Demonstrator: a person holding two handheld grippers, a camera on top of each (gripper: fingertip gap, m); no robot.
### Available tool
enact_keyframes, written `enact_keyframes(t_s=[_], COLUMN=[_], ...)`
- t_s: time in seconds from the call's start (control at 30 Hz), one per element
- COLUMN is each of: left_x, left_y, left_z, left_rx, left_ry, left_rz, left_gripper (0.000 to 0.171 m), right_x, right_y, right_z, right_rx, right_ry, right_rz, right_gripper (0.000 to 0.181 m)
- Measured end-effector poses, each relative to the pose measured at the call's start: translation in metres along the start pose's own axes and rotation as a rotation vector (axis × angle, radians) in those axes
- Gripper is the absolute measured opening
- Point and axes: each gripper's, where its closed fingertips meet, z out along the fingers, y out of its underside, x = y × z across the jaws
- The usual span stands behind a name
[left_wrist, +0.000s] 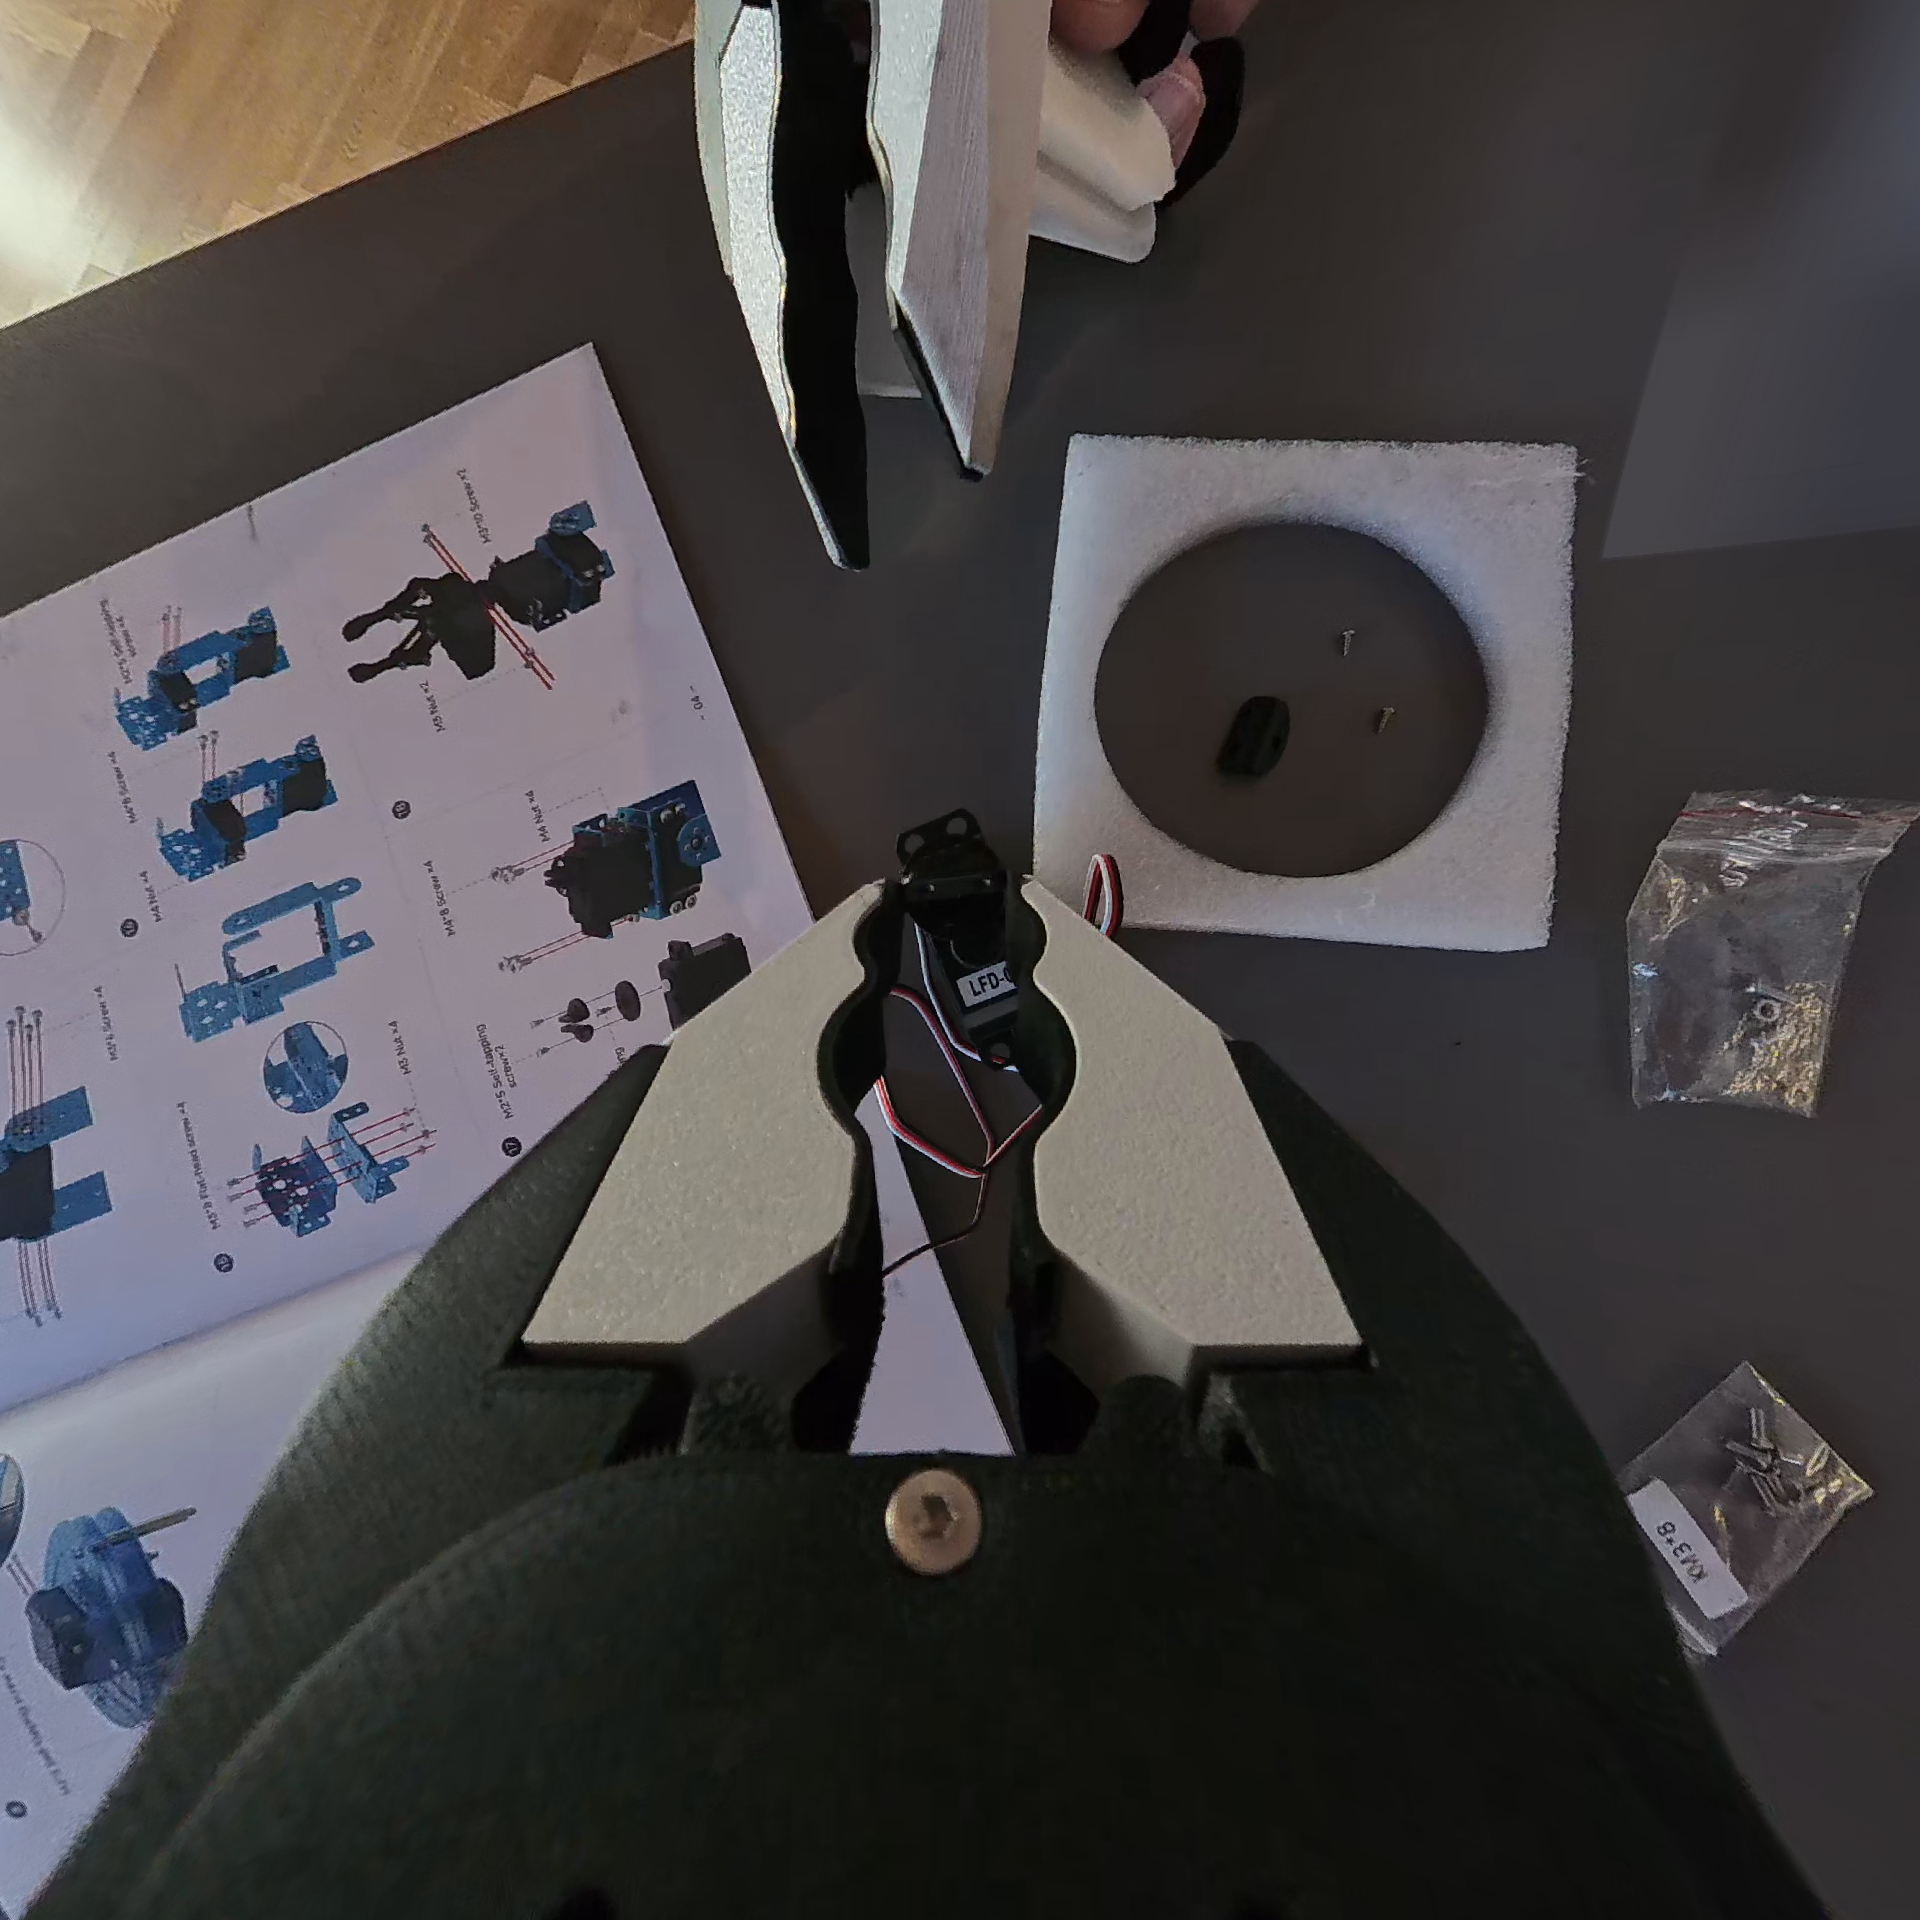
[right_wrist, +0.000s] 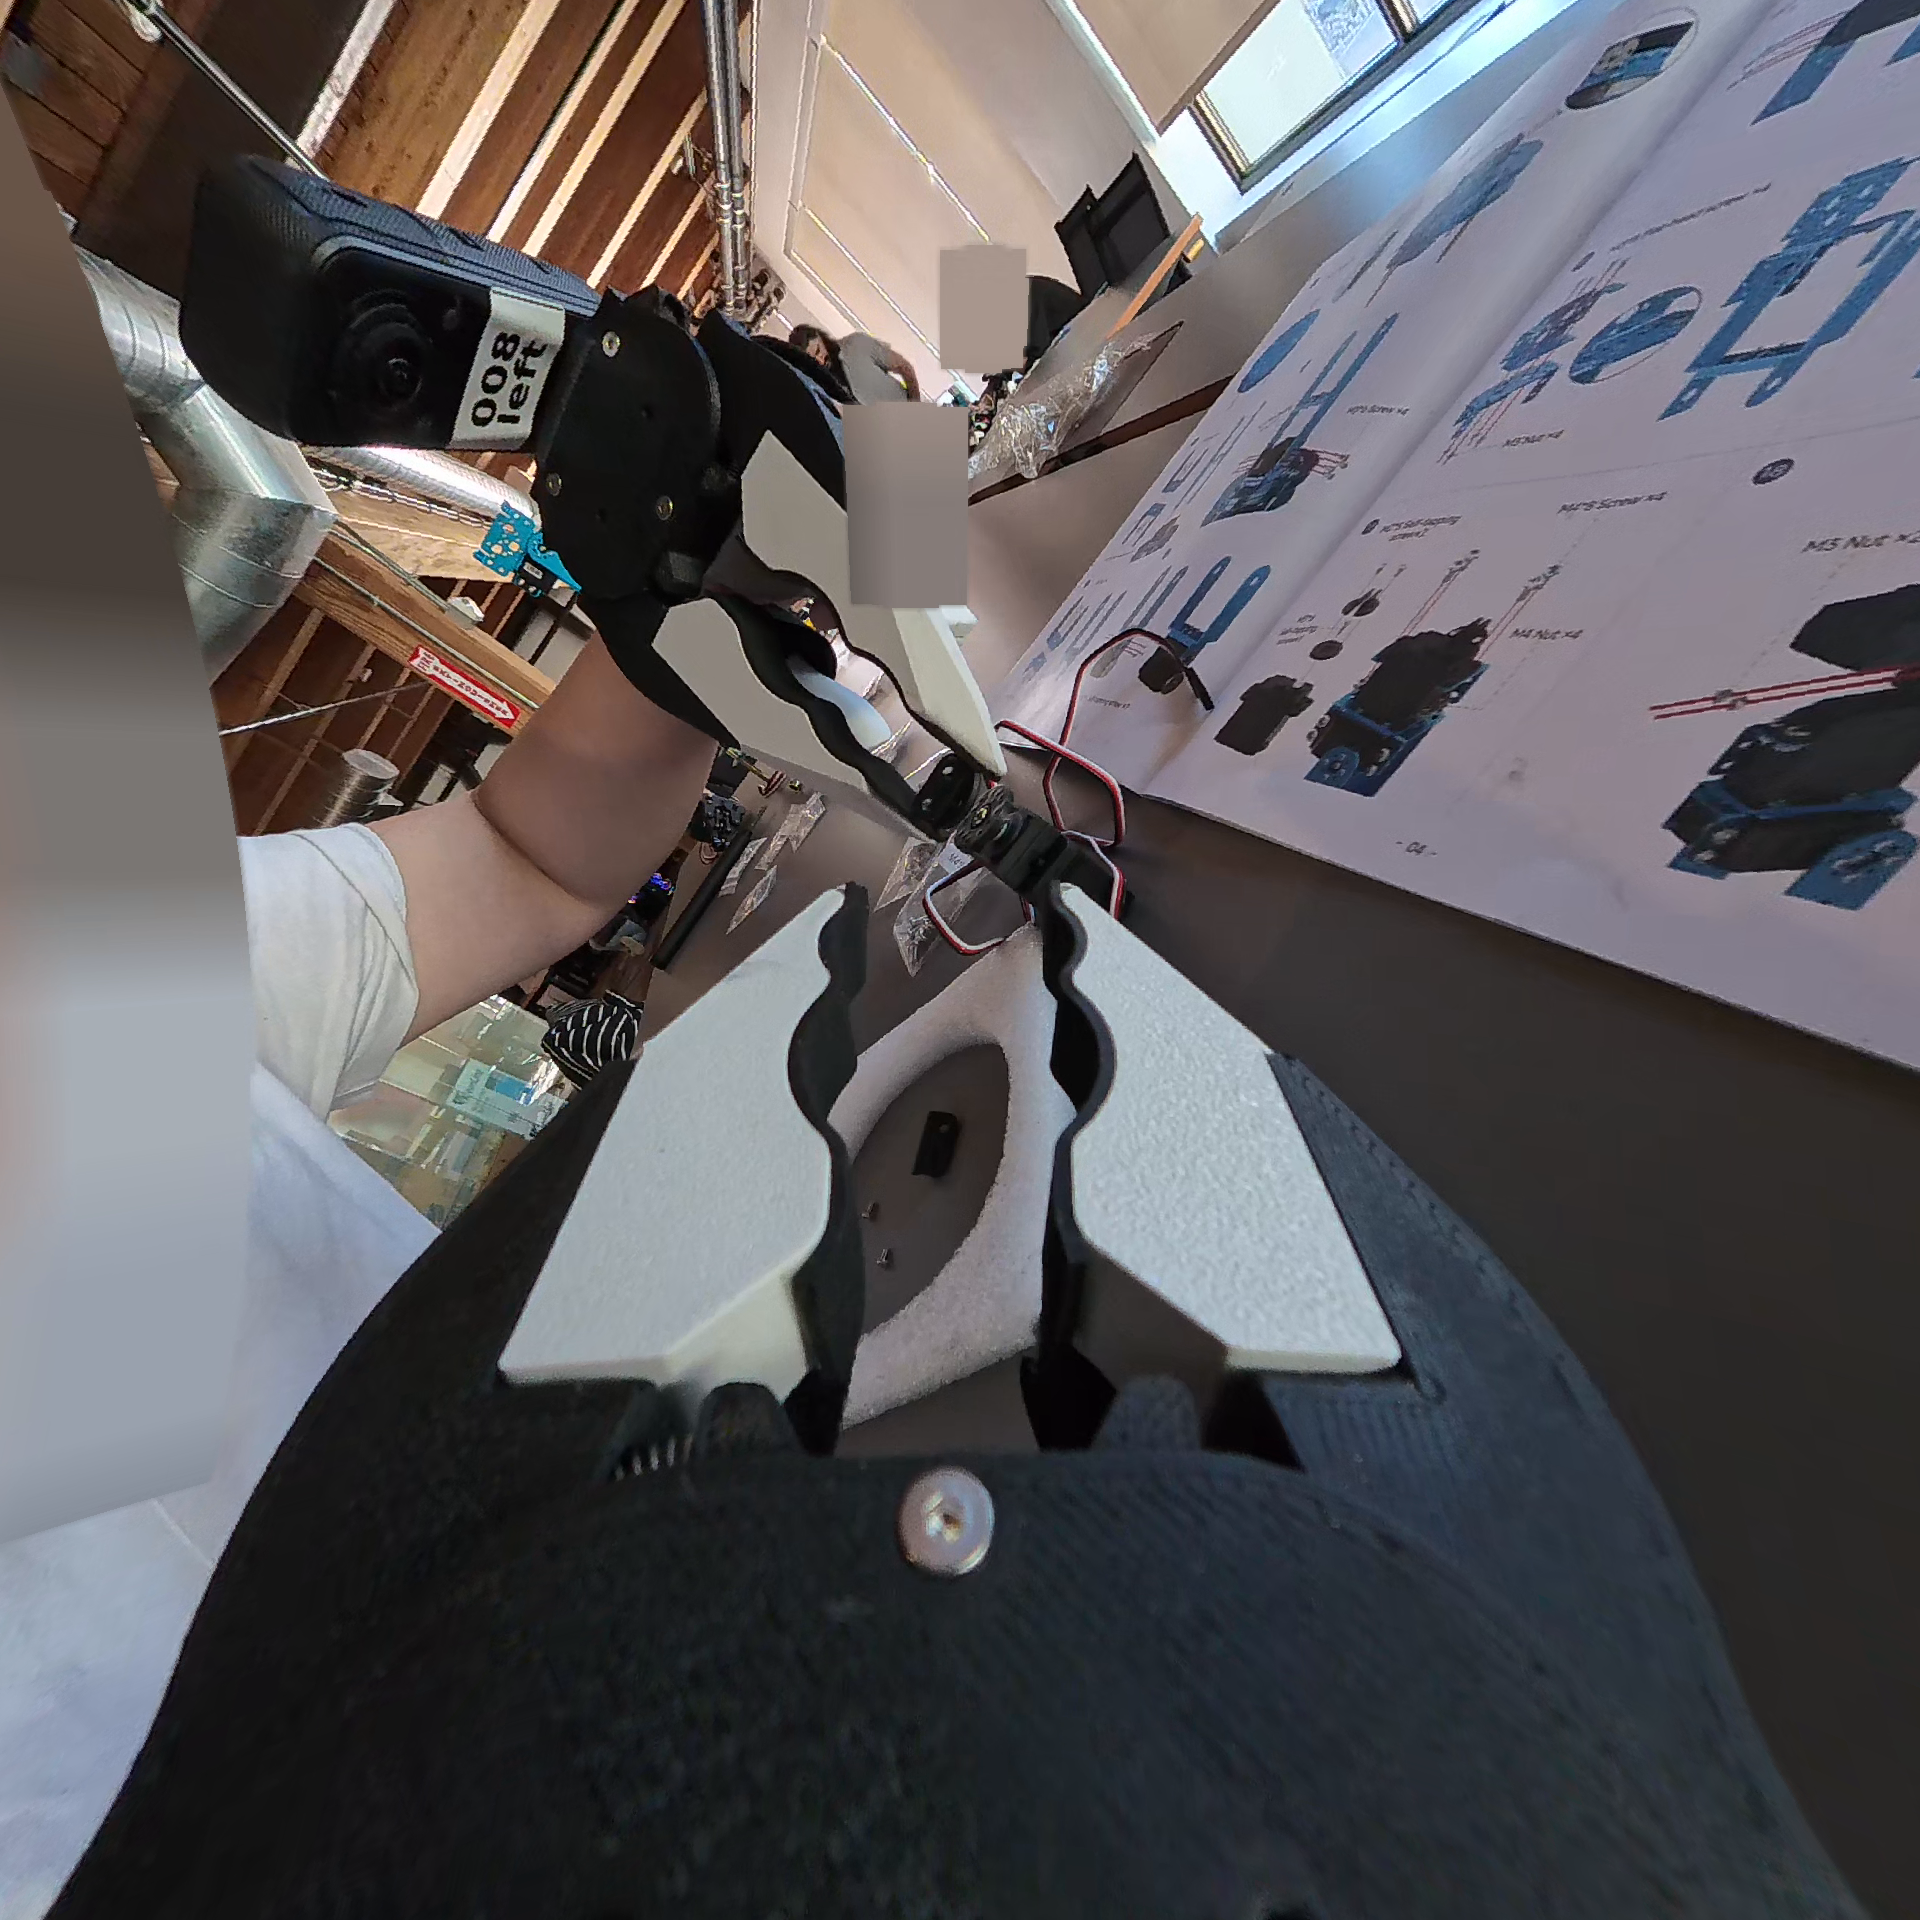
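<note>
My left gripper (left_wrist: 951, 896) is shut on a small black servo (left_wrist: 971, 961). The servo's mounting ear sticks out past the tips, and its red, white and black wires (left_wrist: 935, 1127) loop back between the fingers. The right wrist view shows the left gripper (right_wrist: 961, 792) holding the servo (right_wrist: 1023, 836) just above the dark table. My right gripper (right_wrist: 956, 914) is open and empty, over a white foam square (right_wrist: 935, 1340) and pointing at the servo. It also shows in the left wrist view (left_wrist: 909, 509), hanging above the table beyond the servo.
The foam square (left_wrist: 1455, 520) has a round hole holding a small black part (left_wrist: 1252, 736) and two screws (left_wrist: 1348, 642). An instruction sheet (left_wrist: 364, 831) lies to the left. Two bags of hardware (left_wrist: 1745, 956) (left_wrist: 1745, 1496) lie to the right. A person's arm (right_wrist: 540, 831) holds the left gripper. There is about 7 cm between the tips of the two grippers.
</note>
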Motion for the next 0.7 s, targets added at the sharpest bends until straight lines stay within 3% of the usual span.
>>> enact_keyframes(t_s=[0.7], left_x=[-0.0012], left_y=[0.004], left_z=[0.0004], left_rx=[-0.058], left_ry=[0.014], left_rz=[-0.037], left_gripper=[0.021], right_x=[0.0004], right_y=[0.0004], right_z=[-0.0001], right_rx=[-0.001], right_ry=[-0.002], right_rz=[0.003], right_gripper=[0.032])
